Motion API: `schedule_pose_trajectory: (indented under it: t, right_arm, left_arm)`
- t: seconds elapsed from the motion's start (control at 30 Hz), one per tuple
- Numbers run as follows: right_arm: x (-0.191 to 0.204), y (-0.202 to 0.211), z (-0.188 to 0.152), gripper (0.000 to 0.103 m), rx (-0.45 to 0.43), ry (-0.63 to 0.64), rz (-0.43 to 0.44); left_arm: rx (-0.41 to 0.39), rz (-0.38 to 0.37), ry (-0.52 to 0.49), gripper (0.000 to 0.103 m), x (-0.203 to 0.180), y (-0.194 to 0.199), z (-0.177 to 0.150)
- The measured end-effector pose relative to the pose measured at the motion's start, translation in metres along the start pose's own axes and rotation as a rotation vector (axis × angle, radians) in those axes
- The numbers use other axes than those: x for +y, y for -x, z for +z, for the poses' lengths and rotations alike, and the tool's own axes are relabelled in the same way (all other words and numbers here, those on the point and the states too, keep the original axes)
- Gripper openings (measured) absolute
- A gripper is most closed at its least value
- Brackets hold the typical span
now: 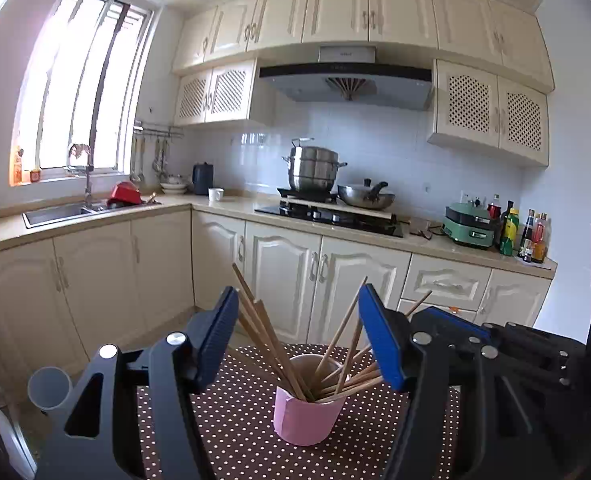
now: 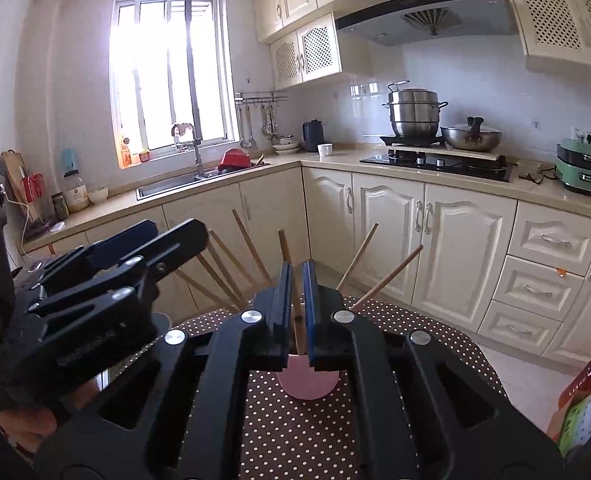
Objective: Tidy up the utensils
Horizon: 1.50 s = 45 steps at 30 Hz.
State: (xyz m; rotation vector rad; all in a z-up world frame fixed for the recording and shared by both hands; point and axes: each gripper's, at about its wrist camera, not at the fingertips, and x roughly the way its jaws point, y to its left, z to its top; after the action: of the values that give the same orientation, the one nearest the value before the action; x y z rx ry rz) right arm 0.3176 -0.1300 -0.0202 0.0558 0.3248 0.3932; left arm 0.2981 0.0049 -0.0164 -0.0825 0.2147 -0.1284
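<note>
Left claw stands wide open, its blue pads parted to either side of the chopsticks, gripping none that can be seen. Below it, a pink cup sits upright on the dotted cloth and holds the bundle. Sticks fan out of the rim, lower ends in the cup, upper ends splayed: the left group leans up and to the left, the right group up and to the right. Right claw is all but shut, pads pinched on one chopstick whose long axis runs near upright, top tilted slightly left, above the cup. Its lower end is hidden.
</note>
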Motion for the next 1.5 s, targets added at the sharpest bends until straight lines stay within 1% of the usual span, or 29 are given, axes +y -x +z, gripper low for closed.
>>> schedule_pose_trajectory:
  t: [0.07,0.2,0.27,0.3,0.33,0.37,0.43,0.47,0.53,0.6,0.63,0.83,0.93,1.03,1.1,1.3,1.5]
  right_arm:
    - [0.0,0.008,0.0,0.011,-0.011,-0.005,-0.001]
    - [0.002,0.033,-0.004,0.02,-0.047,-0.02,-0.008]
    - [0.003,0.046,-0.007,0.027,-0.063,-0.023,-0.02]
    - [0.004,0.053,-0.008,0.036,-0.071,-0.02,-0.03]
    - [0.005,0.058,-0.01,0.05,-0.08,-0.02,-0.034]
    - [0.007,0.067,-0.012,0.052,-0.1,-0.023,-0.038]
    - [0.011,0.08,-0.014,0.053,-0.119,-0.016,-0.047]
    - [0.014,0.09,-0.015,0.054,-0.132,-0.011,-0.054]
    - [0.018,0.102,-0.017,0.064,-0.149,-0.009,-0.065]
    - [0.022,0.115,-0.017,0.067,-0.165,-0.005,-0.075]
    - [0.024,0.12,-0.018,0.071,-0.173,-0.002,-0.078]
    - [0.038,0.152,-0.025,0.086,-0.214,0.028,-0.128]
    - [0.045,0.161,-0.03,0.091,-0.227,0.05,-0.142]
    - [0.053,0.171,-0.035,0.092,-0.238,0.07,-0.148]
    - [0.058,0.176,-0.038,0.094,-0.246,0.087,-0.16]
    - [0.067,0.186,-0.04,0.095,-0.264,0.112,-0.171]
    - [0.07,0.192,-0.041,0.096,-0.281,0.113,-0.166]
  left_arm:
    - [-0.005,0.013,-0.008,0.062,-0.002,0.013,0.001]
    - [-0.012,0.046,-0.027,0.062,-0.007,0.038,0.001]
    - [-0.019,0.058,-0.034,0.062,-0.009,0.053,0.0]
    - [-0.022,0.068,-0.042,0.062,-0.01,0.061,-0.001]
    - [-0.024,0.077,-0.048,0.063,-0.011,0.066,0.0]
    - [-0.023,0.088,-0.052,0.063,-0.012,0.073,-0.001]
    - [-0.02,0.089,-0.048,0.068,-0.013,0.087,-0.003]
    - [-0.019,0.09,-0.042,0.069,-0.013,0.093,-0.005]
    - [-0.021,0.091,-0.037,0.07,-0.012,0.106,-0.007]
    - [-0.017,0.099,-0.03,0.073,-0.011,0.117,-0.009]
    - [-0.013,0.105,-0.025,0.074,-0.009,0.125,-0.009]
    - [-0.039,0.13,-0.038,0.077,-0.01,0.16,-0.011]
    - [-0.044,0.143,-0.043,0.08,-0.009,0.176,-0.013]
    - [-0.047,0.14,-0.039,0.081,-0.007,0.187,-0.017]
    - [-0.059,0.151,-0.041,0.081,-0.007,0.196,-0.02]
    - [-0.085,0.149,-0.053,0.085,-0.01,0.215,-0.02]
    - [-0.109,0.145,-0.065,0.086,-0.013,0.226,-0.017]
